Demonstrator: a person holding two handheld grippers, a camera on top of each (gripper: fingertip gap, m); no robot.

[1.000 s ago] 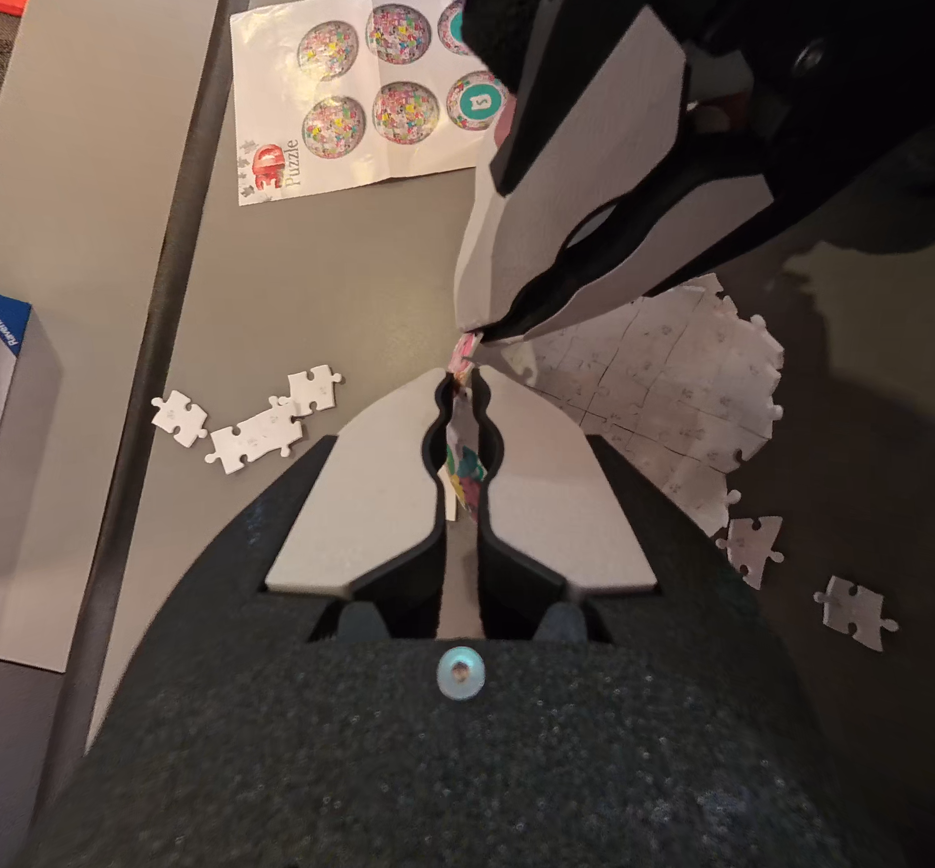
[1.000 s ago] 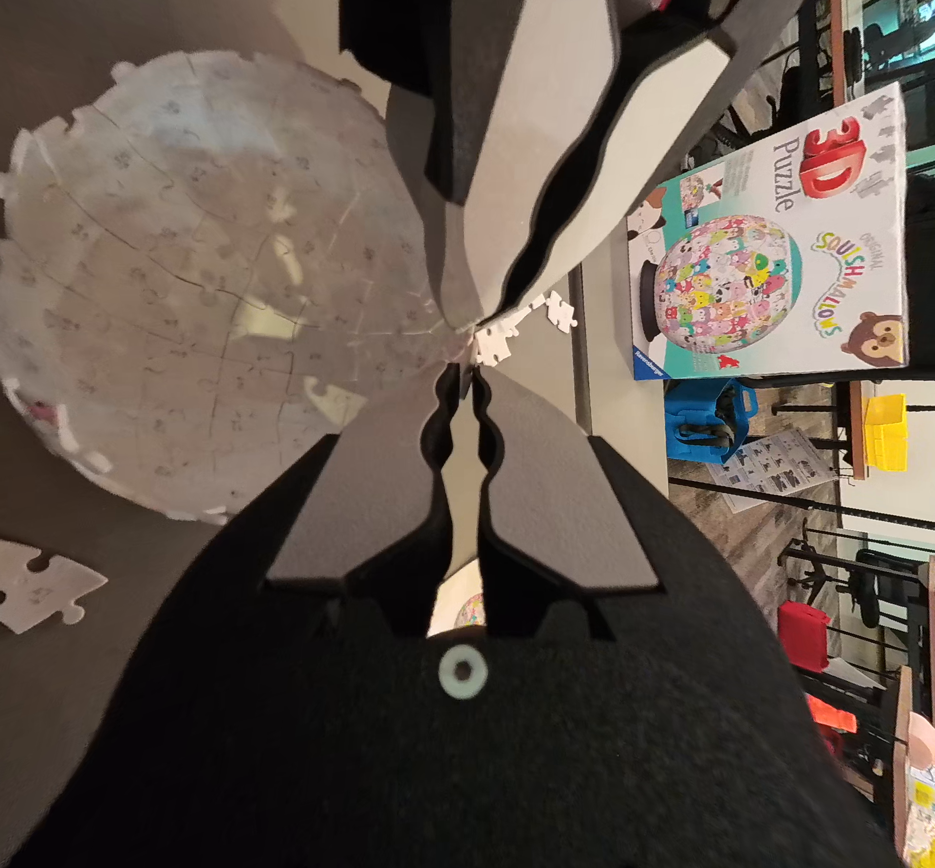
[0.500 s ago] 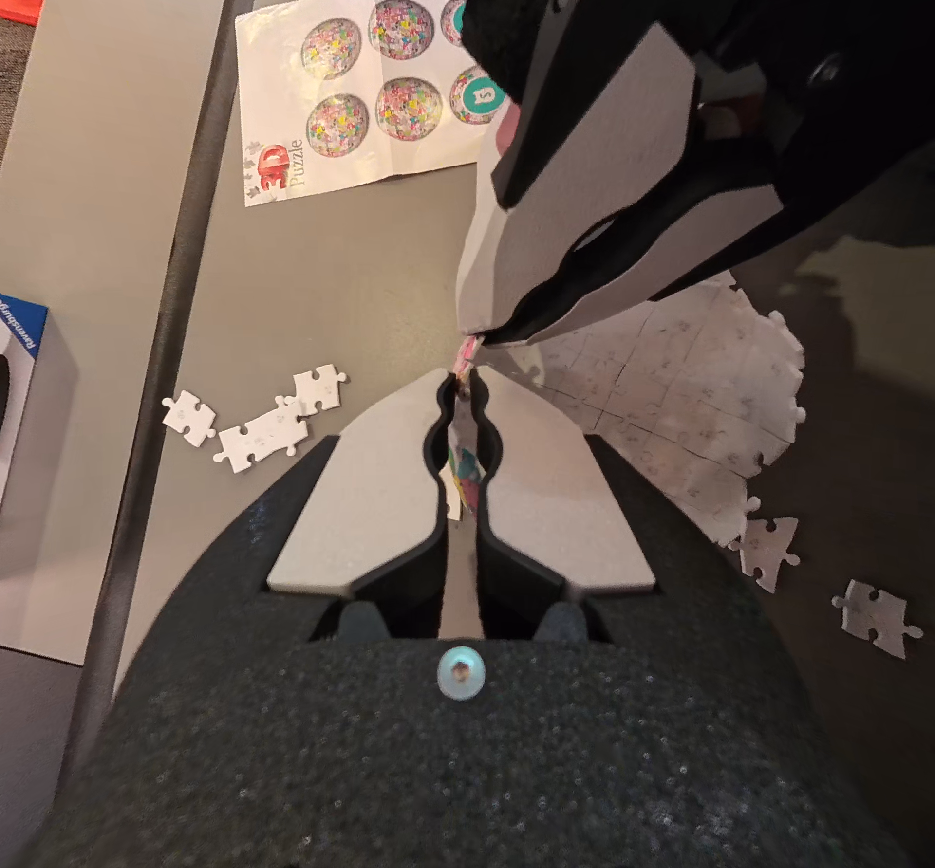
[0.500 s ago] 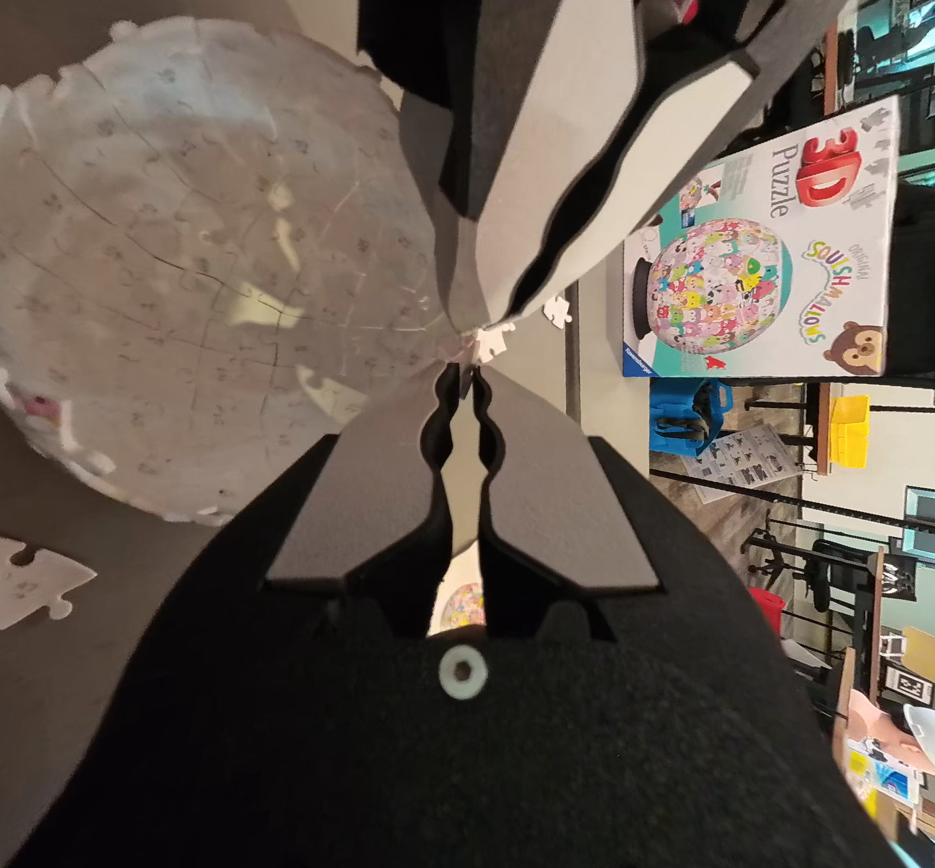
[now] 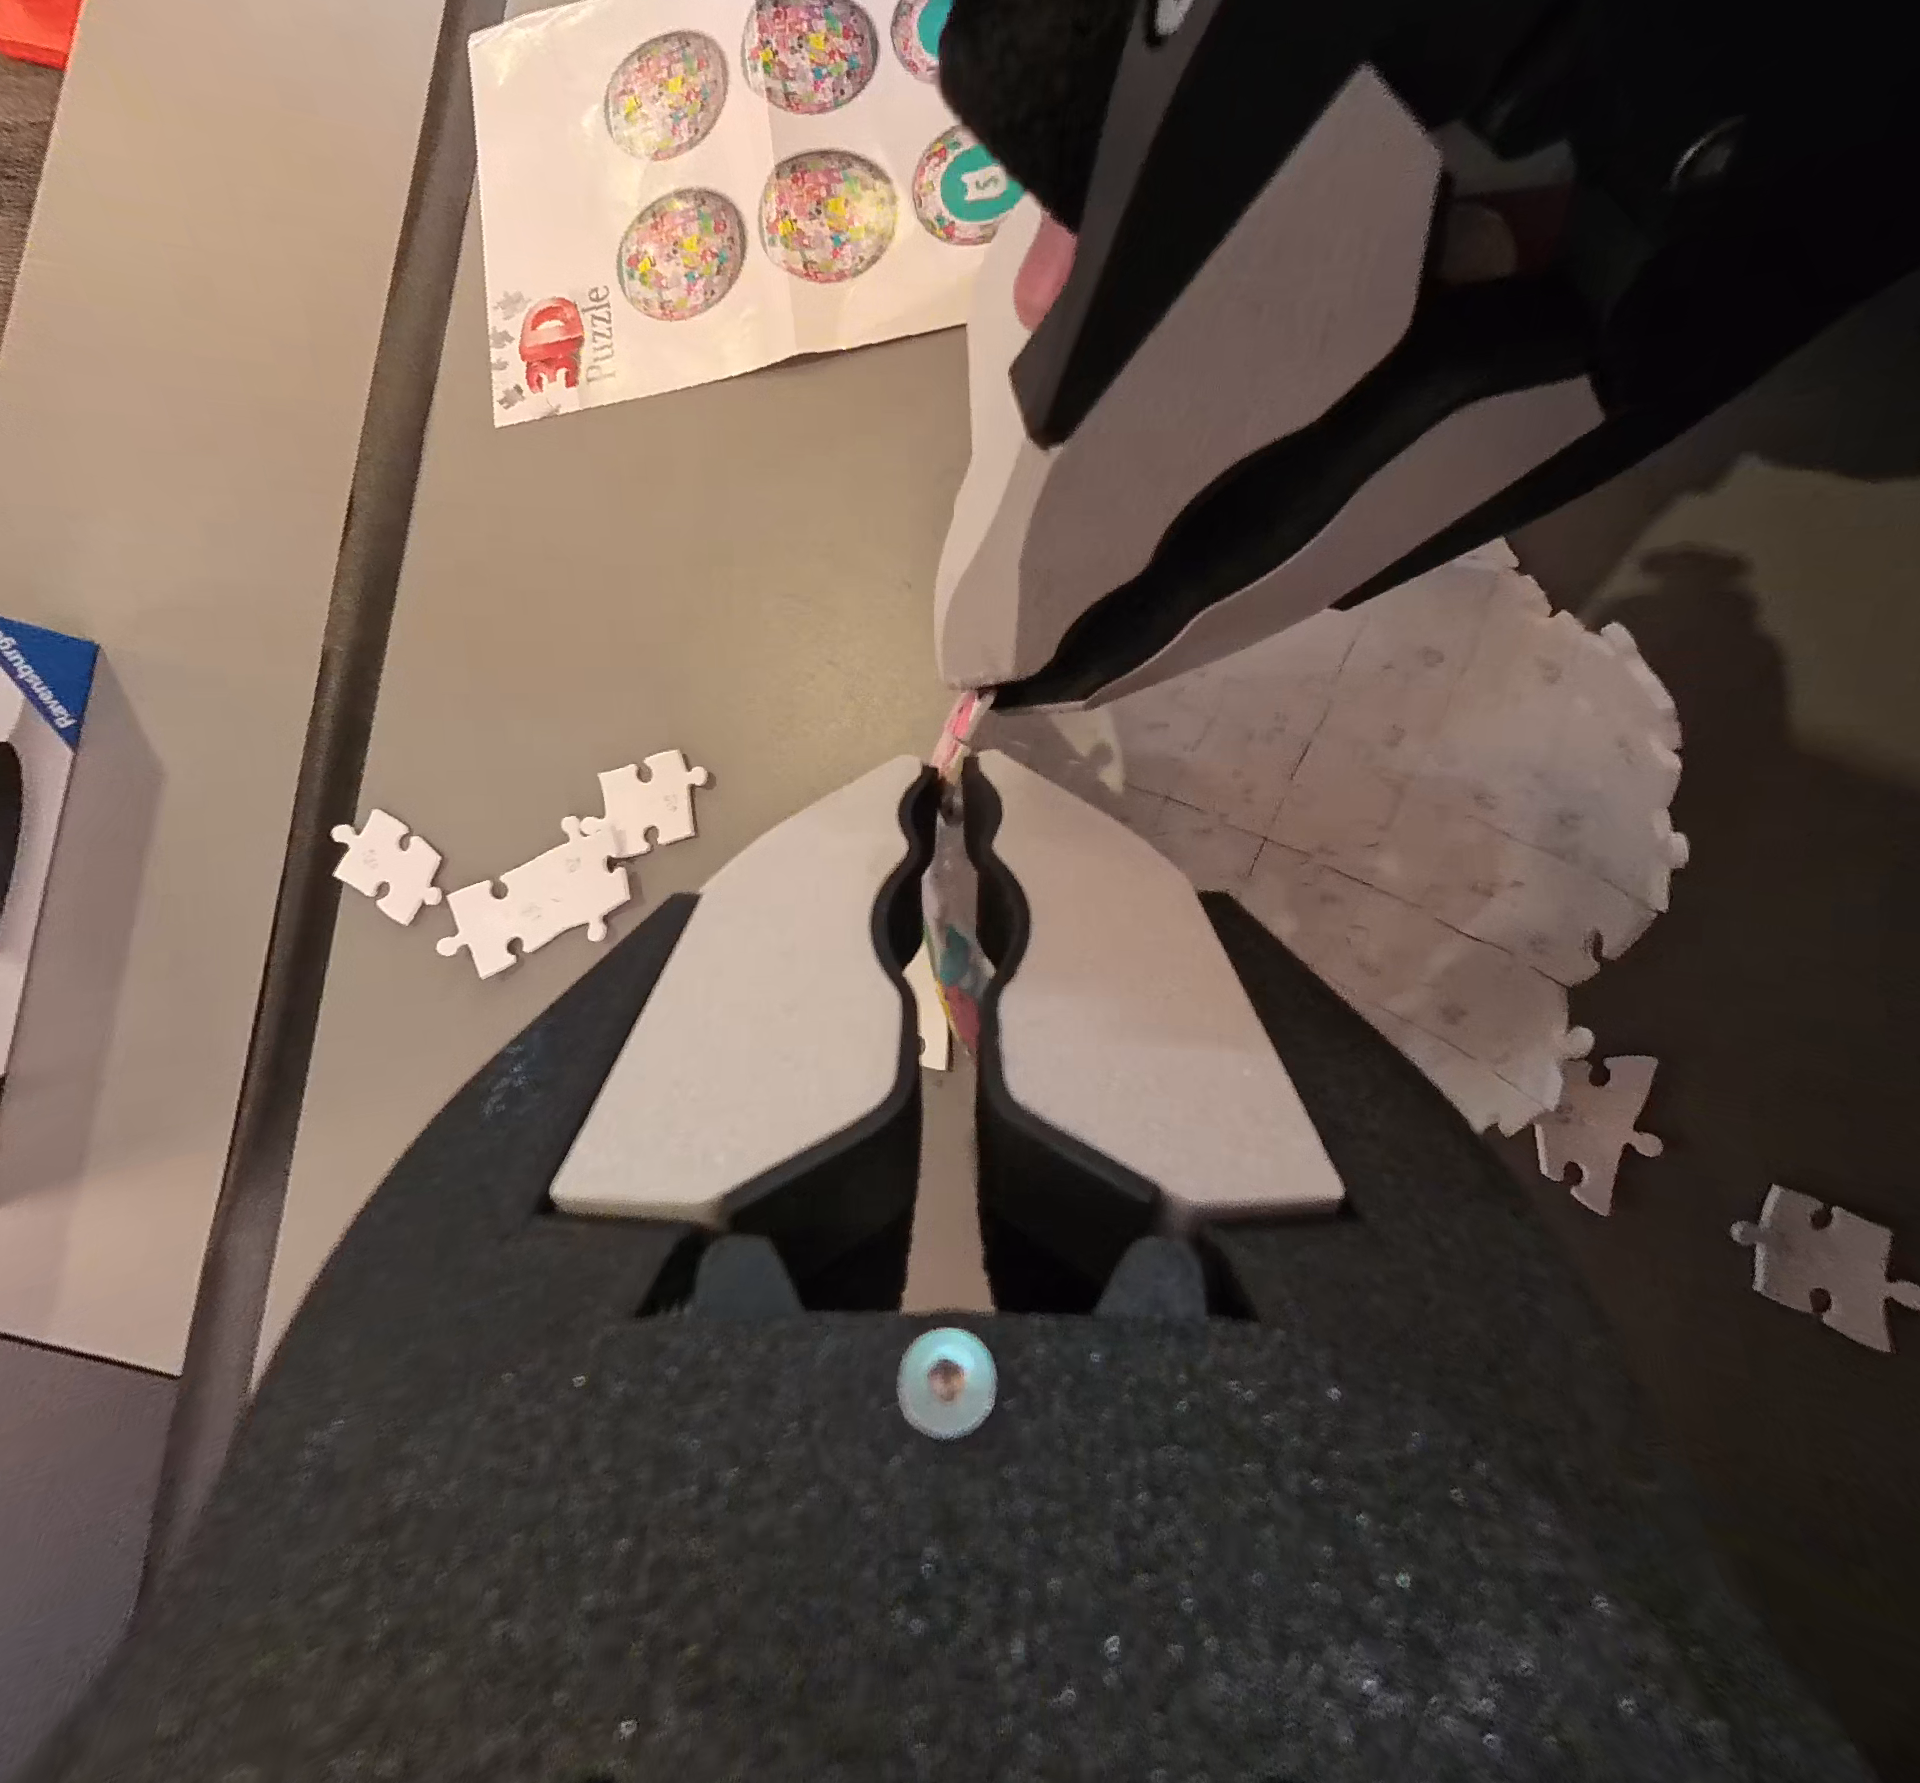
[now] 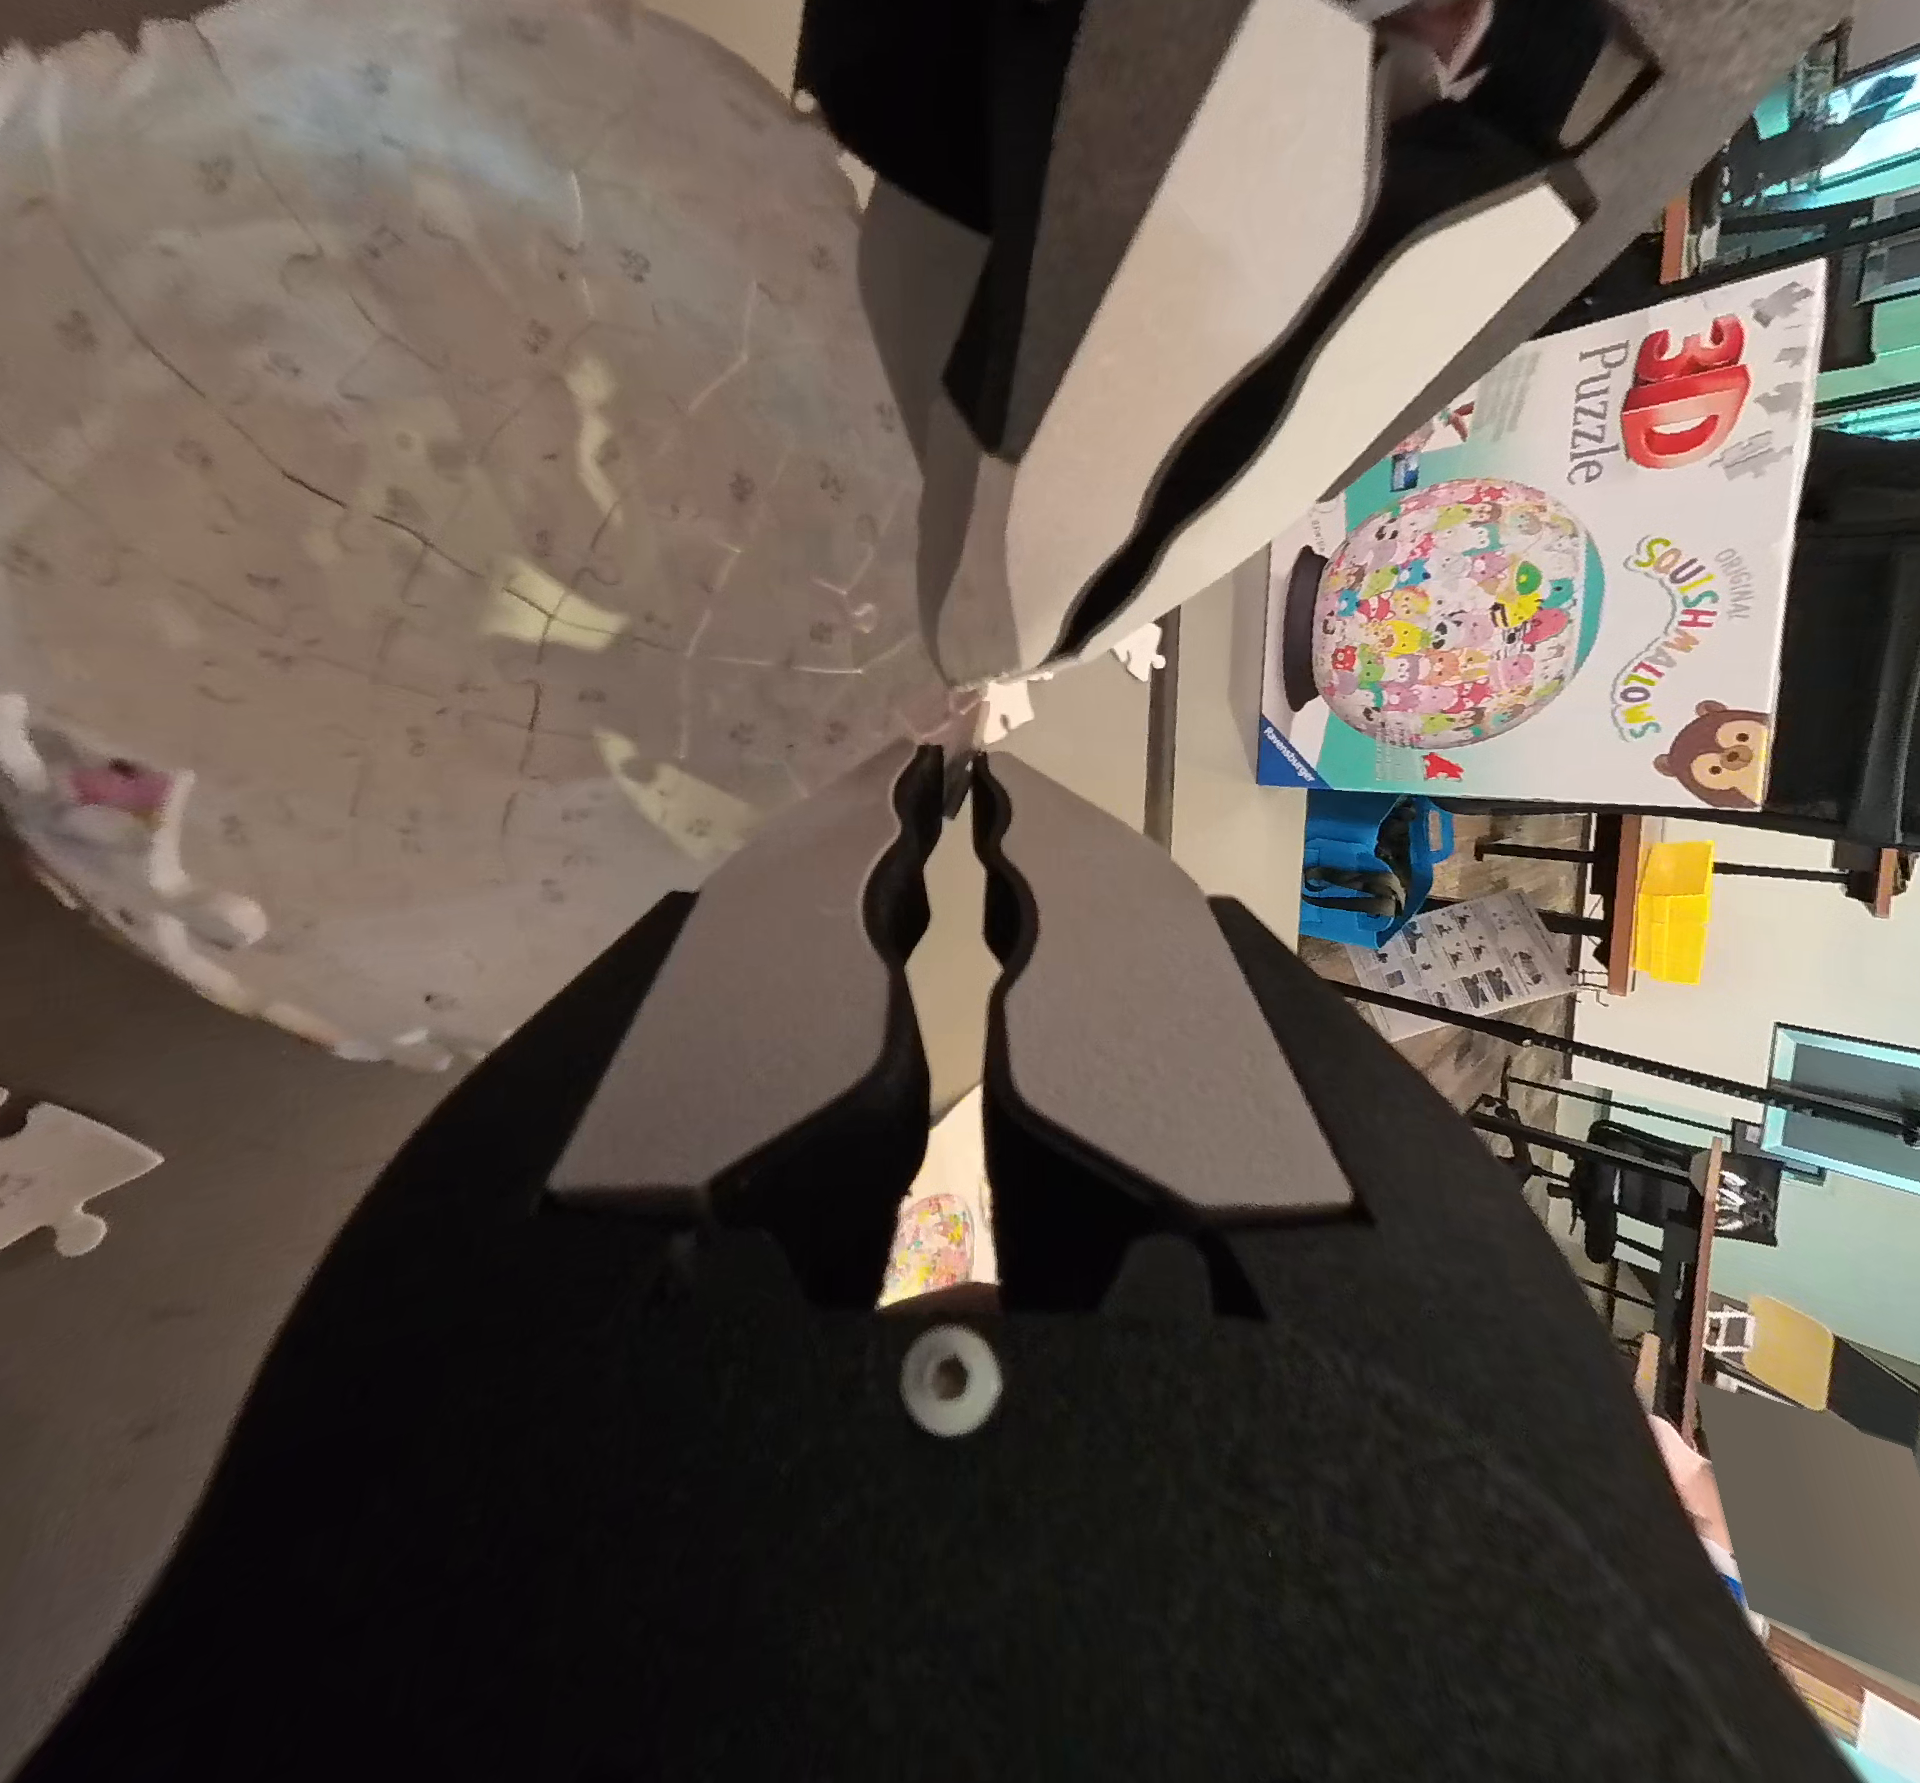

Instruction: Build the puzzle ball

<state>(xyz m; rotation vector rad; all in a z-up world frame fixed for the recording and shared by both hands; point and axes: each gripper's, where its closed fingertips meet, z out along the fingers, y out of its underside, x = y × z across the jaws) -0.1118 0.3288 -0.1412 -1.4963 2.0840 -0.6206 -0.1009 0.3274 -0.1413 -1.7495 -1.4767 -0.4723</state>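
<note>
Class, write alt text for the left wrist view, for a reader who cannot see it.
The left tool is shut on a colourful puzzle piece, its tip meeting the right tool above a grey table. Behind them lies the half-built puzzle ball shell, white side up, with loose pieces to the left and an instruction sheet beyond.

The place looks like a workshop or lab: metal racks (image 6: 1621,1068), a yellow bin (image 6: 1671,907) and a wood floor (image 6: 1455,995) stand beyond the table (image 5: 644,528).

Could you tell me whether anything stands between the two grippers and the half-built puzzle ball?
Nothing visible does. The left gripper and right gripper both pinch the rim of the puzzle ball shell, tips nearly meeting at the same edge.
</note>
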